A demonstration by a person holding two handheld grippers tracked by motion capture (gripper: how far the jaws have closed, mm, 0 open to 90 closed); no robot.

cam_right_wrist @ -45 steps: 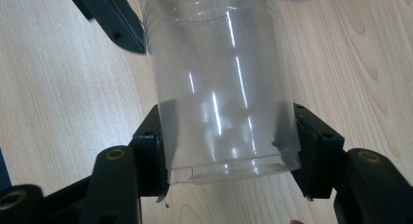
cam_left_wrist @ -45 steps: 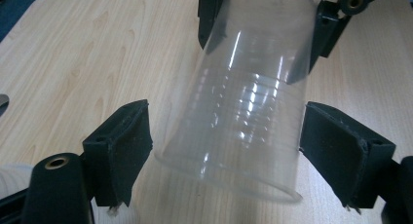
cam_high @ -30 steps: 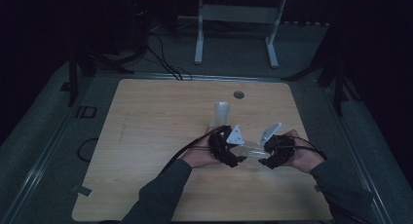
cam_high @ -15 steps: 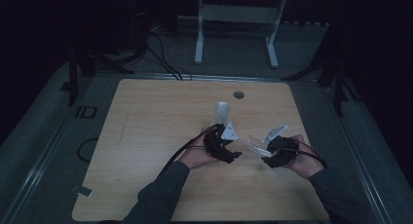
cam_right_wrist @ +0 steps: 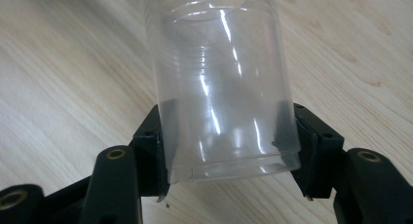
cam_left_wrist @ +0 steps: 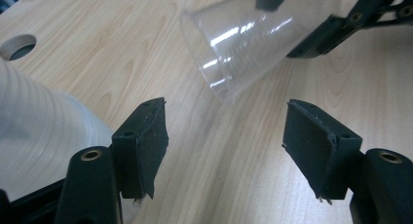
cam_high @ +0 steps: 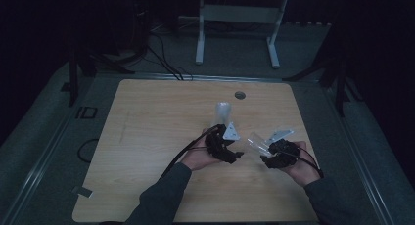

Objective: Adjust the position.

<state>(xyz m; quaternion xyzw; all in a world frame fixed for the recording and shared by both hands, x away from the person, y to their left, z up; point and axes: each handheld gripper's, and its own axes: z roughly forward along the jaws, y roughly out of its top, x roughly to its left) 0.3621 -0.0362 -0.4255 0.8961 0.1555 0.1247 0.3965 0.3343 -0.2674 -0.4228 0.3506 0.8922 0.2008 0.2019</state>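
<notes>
The right gripper (cam_high: 268, 154) sits nearest, low over the worktop (cam_high: 147, 137), its jaws clamped on the base end of a clear plastic cup (cam_right_wrist: 224, 87) that lies tilted with its mouth toward the left gripper (cam_high: 234, 155). The left gripper's jaws have just been closing and now stand partly apart with nothing between them, facing the cup's open rim. Beyond the left gripper stands a stack of cups (cam_high: 222, 112), and farther back a round hole (cam_high: 240, 95) in the worktop.

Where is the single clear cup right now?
The clear cup is clamped near its base in the right hand-held gripper, lying tilted above the table's right half, mouth toward the left hand-held gripper beside the cup stack.
</notes>
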